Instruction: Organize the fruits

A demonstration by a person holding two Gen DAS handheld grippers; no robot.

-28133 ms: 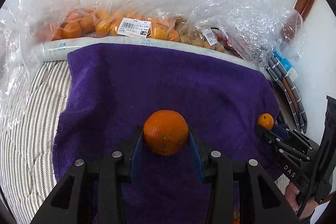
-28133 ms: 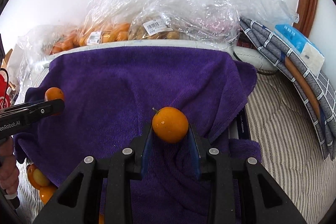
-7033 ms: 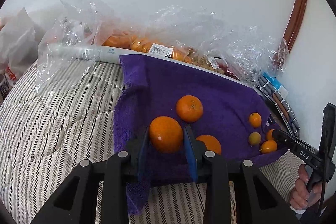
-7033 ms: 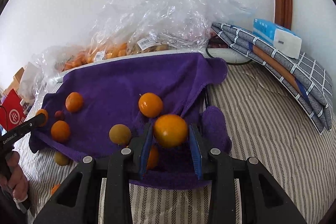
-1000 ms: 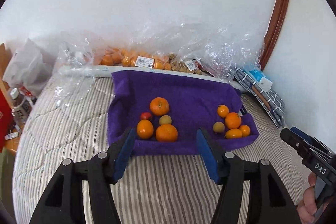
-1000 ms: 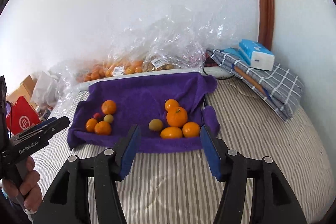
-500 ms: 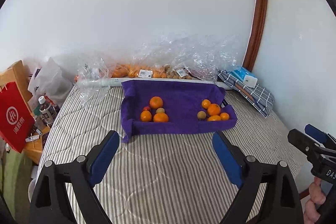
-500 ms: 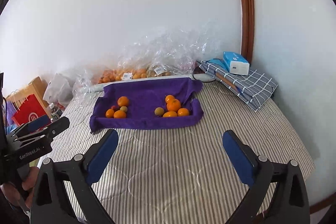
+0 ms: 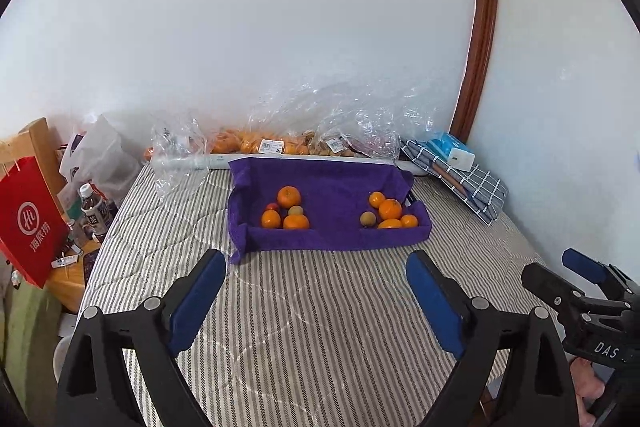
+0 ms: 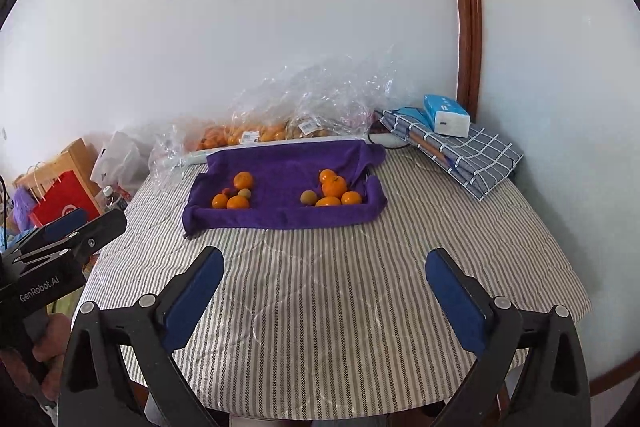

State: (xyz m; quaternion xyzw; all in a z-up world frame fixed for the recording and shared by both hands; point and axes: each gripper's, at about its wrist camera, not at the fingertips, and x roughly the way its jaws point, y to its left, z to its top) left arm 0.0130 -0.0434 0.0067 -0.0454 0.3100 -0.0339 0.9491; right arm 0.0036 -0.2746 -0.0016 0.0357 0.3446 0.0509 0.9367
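A purple towel (image 9: pixel 328 187) (image 10: pixel 284 163) lies on the striped bed. Two groups of fruit sit on it. The left group (image 9: pixel 286 213) (image 10: pixel 236 195) has oranges, a small red fruit and a pale one. The right group (image 9: pixel 387 214) (image 10: pixel 333 191) has several oranges and a pale fruit. My left gripper (image 9: pixel 316 287) is wide open and empty, well back from the towel. My right gripper (image 10: pixel 324 283) is also wide open and empty, well back. Each gripper shows at the edge of the other's view, the right one (image 9: pixel 580 283) and the left one (image 10: pixel 76 227).
Clear plastic bags of fruit (image 9: pixel 280 145) (image 10: pixel 280 127) lie against the wall behind the towel. A folded checked cloth with a blue tissue pack (image 9: pixel 456 157) (image 10: pixel 446 115) lies at the right. A red paper bag (image 9: pixel 28 219) and bottles stand left of the bed.
Both grippers have pulled further back and up from the towel over the last second, jaws opening wider. The fruit groups have not moved.
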